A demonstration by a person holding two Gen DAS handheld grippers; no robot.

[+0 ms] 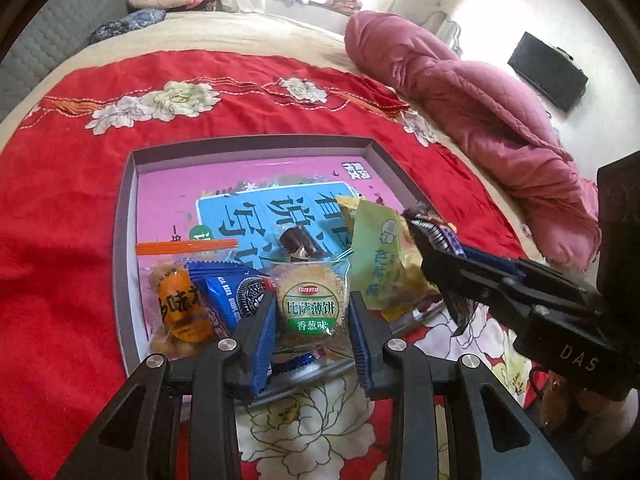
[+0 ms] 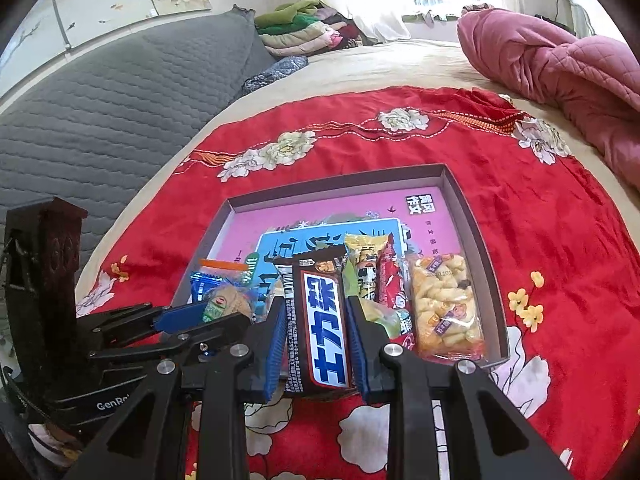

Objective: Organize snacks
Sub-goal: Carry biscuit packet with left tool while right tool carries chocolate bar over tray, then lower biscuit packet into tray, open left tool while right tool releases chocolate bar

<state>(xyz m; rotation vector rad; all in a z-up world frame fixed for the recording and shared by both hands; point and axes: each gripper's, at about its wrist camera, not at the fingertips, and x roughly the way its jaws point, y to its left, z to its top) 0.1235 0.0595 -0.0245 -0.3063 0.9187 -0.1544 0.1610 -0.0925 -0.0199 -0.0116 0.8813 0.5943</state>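
Note:
My left gripper (image 1: pixel 314 298) is shut on a clear-wrapped round cracker packet (image 1: pixel 310 312) with a green label, held over the near edge of a grey tray (image 1: pixel 124 240). My right gripper (image 2: pixel 316 300) is shut on a dark brown chocolate bar (image 2: pixel 324 332) with blue and white lettering, held above the tray's near rim (image 2: pixel 480 240). Each gripper shows in the other's view: the right gripper (image 1: pixel 418 230) at the right, the left gripper (image 2: pixel 242 314) at the left. Inside the tray lie an orange packet (image 1: pixel 180 312), a blue cookie packet (image 1: pixel 232 292) and a bag of yellow puffs (image 2: pixel 444 304).
A pink and blue book cover (image 1: pixel 248 184) lines the tray, which sits on a red floral cloth (image 1: pixel 60 240) spread over a bed. A green-yellow packet (image 1: pixel 376 248) and a red packet (image 2: pixel 390 280) also lie in the tray. A pink quilt (image 1: pixel 480 120) is bunched at the right; a grey headboard (image 2: pixel 100 120) stands at the left.

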